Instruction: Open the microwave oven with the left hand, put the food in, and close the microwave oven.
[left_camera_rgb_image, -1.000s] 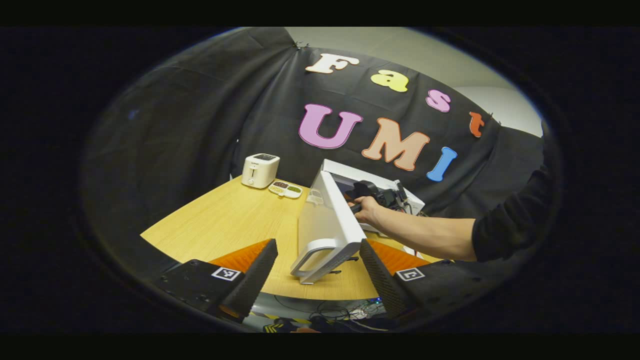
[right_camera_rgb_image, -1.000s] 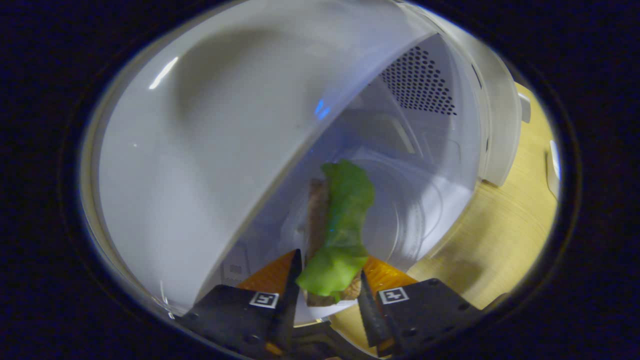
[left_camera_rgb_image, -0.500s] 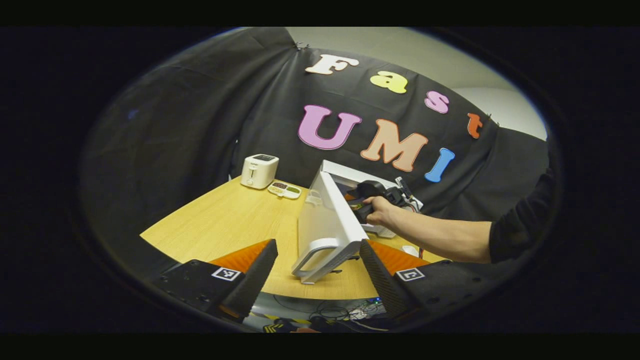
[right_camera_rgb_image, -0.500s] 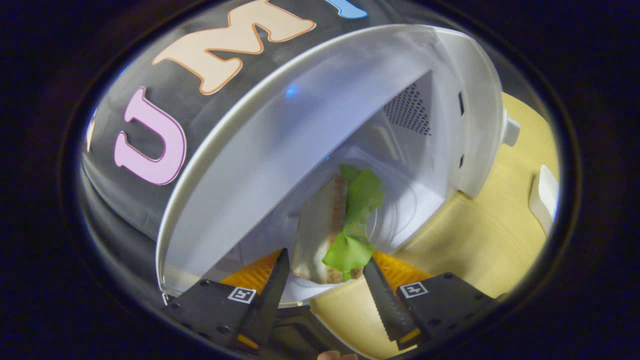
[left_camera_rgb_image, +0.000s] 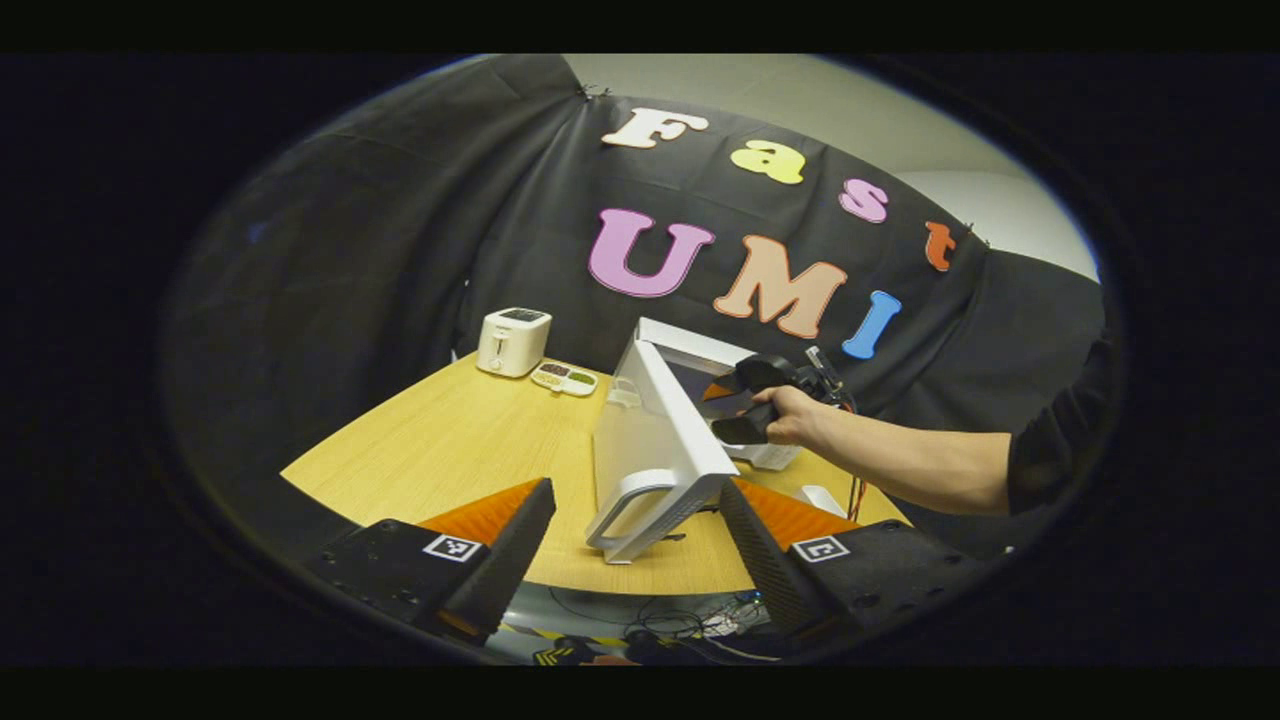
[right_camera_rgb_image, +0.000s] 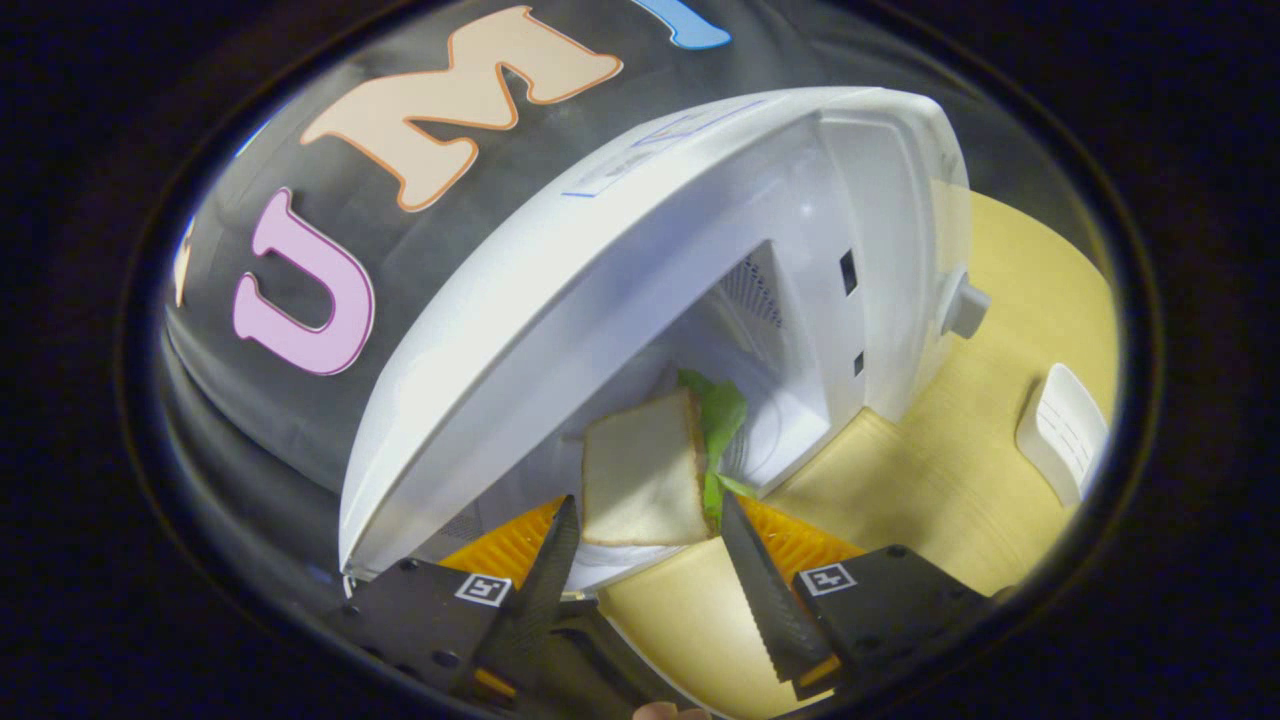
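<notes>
The white microwave (left_camera_rgb_image: 690, 350) stands on the wooden table with its door (left_camera_rgb_image: 640, 440) swung wide. My left gripper (left_camera_rgb_image: 635, 485) is open, and the door's handle (left_camera_rgb_image: 630, 510) shows between its fingers; I cannot tell whether they touch it. A sandwich (right_camera_rgb_image: 640, 475) of white bread and green lettuce (right_camera_rgb_image: 722, 420) lies just inside the microwave's (right_camera_rgb_image: 600, 260) opening. My right gripper (right_camera_rgb_image: 645, 500) is open just in front of it, fingers apart on either side. From the left gripper view, a hand (left_camera_rgb_image: 795, 415) holds the right gripper (left_camera_rgb_image: 745, 400) at the oven's mouth.
A white toaster (left_camera_rgb_image: 513, 340) and a small tray of food (left_camera_rgb_image: 567, 378) sit at the table's (left_camera_rgb_image: 450, 440) far side. A white object (right_camera_rgb_image: 1065, 430) lies on the table right of the microwave. Cables (left_camera_rgb_image: 680, 625) hang below the table's front edge.
My right gripper has opened and drawn back out of the microwave. The sandwich has gone from standing between the fingers to lying bread side up. The left gripper has barely moved.
</notes>
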